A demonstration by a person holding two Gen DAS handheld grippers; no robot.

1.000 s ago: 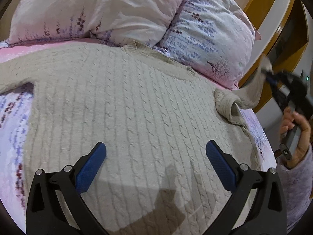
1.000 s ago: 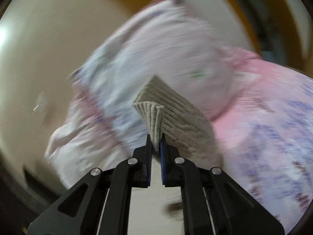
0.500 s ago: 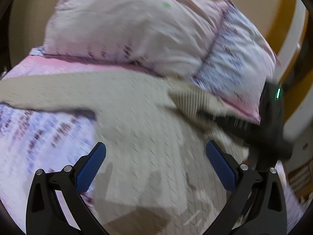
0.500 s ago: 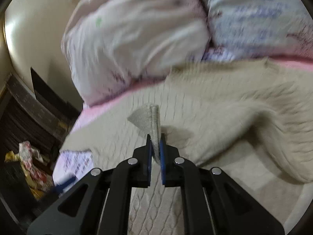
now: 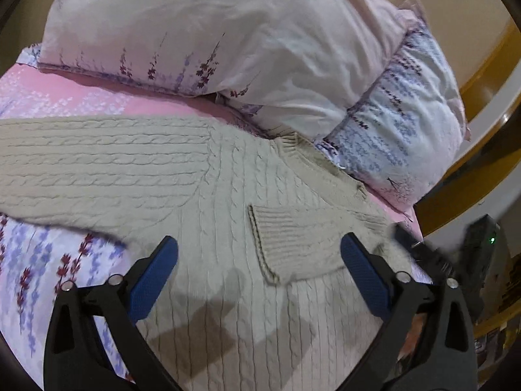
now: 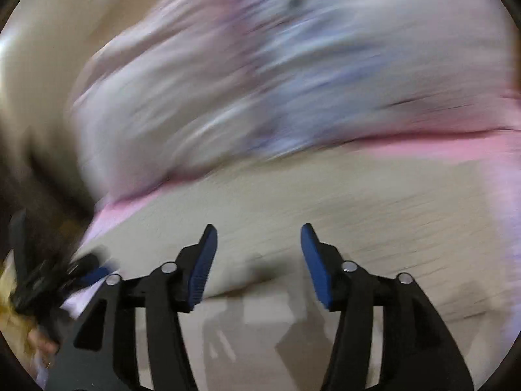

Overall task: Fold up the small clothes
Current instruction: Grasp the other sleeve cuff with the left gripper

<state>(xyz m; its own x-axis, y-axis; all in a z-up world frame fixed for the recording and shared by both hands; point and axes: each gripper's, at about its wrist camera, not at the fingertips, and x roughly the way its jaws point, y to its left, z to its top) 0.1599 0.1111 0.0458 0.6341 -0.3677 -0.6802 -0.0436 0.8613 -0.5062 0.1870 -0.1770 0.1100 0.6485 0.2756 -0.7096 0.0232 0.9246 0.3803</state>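
A beige cable-knit sweater (image 5: 228, 189) lies flat on the bed, neck toward the pillows. One sleeve (image 5: 97, 166) stretches out to the left. The other sleeve is folded across the chest, its ribbed cuff (image 5: 280, 238) lying loose on the body. My left gripper (image 5: 259, 277) hovers open just above the sweater, with the cuff showing between its blue pads and not touched. In the blurred right wrist view my right gripper (image 6: 257, 260) is opening over the sweater (image 6: 358, 221), with nothing between its pads. It also shows as a dark blur, the right gripper (image 5: 439, 257), at the left wrist view's right edge.
Two floral pillows (image 5: 228, 32) lie at the head of the bed behind the sweater. The pink and lilac bedsheet (image 5: 49, 97) shows on the left. A yellow-brown wooden bed frame (image 5: 482, 75) curves along the right. The left gripper shows as a dark blur (image 6: 49, 277) at lower left.
My right gripper carried the sleeve cuff across onto the sweater's chest, let it go and opened. It has pulled back to the right. My left gripper has shifted over the sweater and stays open.
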